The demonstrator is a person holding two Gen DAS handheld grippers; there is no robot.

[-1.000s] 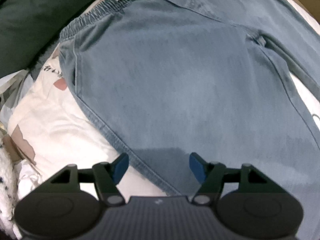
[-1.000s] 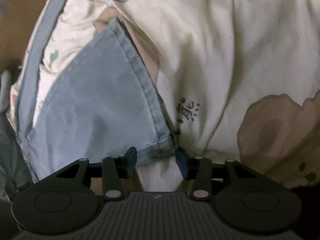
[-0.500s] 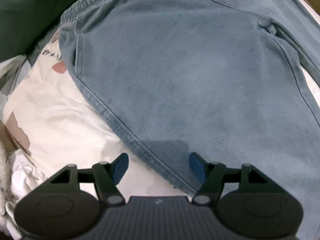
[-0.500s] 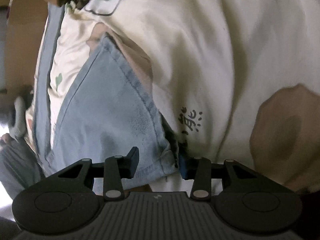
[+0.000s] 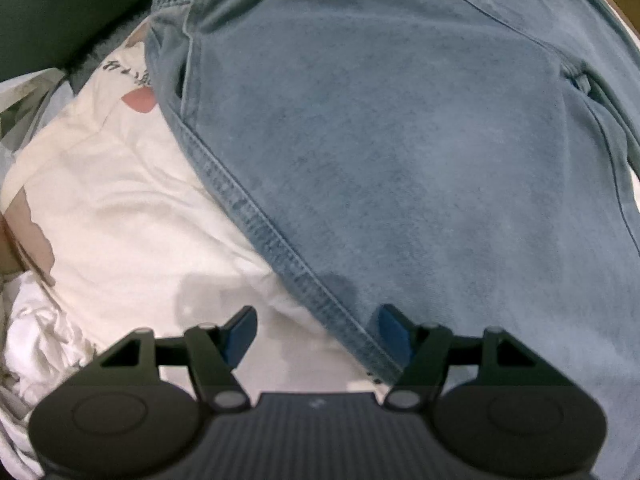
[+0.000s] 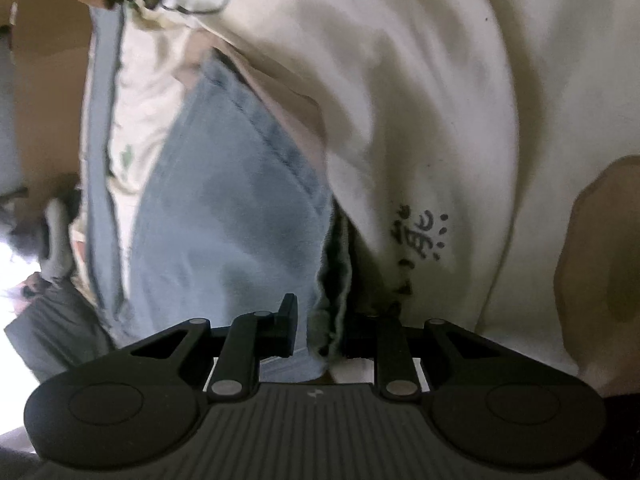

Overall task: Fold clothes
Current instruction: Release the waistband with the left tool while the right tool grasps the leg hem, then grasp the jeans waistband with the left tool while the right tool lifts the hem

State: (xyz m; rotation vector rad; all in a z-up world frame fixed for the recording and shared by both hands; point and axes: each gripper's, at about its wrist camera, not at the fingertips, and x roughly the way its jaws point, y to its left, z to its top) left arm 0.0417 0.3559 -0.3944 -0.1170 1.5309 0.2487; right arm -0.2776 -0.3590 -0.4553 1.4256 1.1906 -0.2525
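- The jeans (image 5: 400,152) are lying flat on a cream sheet (image 5: 120,208), so the thing to fold is spread out on the bed.
- In the left view the jeans are filling most of the picture. Their stretchy waistband is at the top and a stitched side seam is running down to the bottom.
- The left gripper (image 5: 316,332) is pointing straight down over that seam. Its jaws are standing wide apart and pinching nothing. One blue pad is over the sheet and the other is over the jeans, with the seam passing between them.
- In the right view a leg end of the jeans (image 6: 224,216) is lying on the sheet (image 6: 440,100), next to some black writing printed on it.
- The right gripper (image 6: 320,328) has just been closing its jaws. The frayed hem corner is sitting between the fingers, which are close together on it, so it is pinching the jeans.
- No box, basket or bin is showing in either view.
- A dark green cloth (image 5: 60,12) is lying past the waistband, at the top left.
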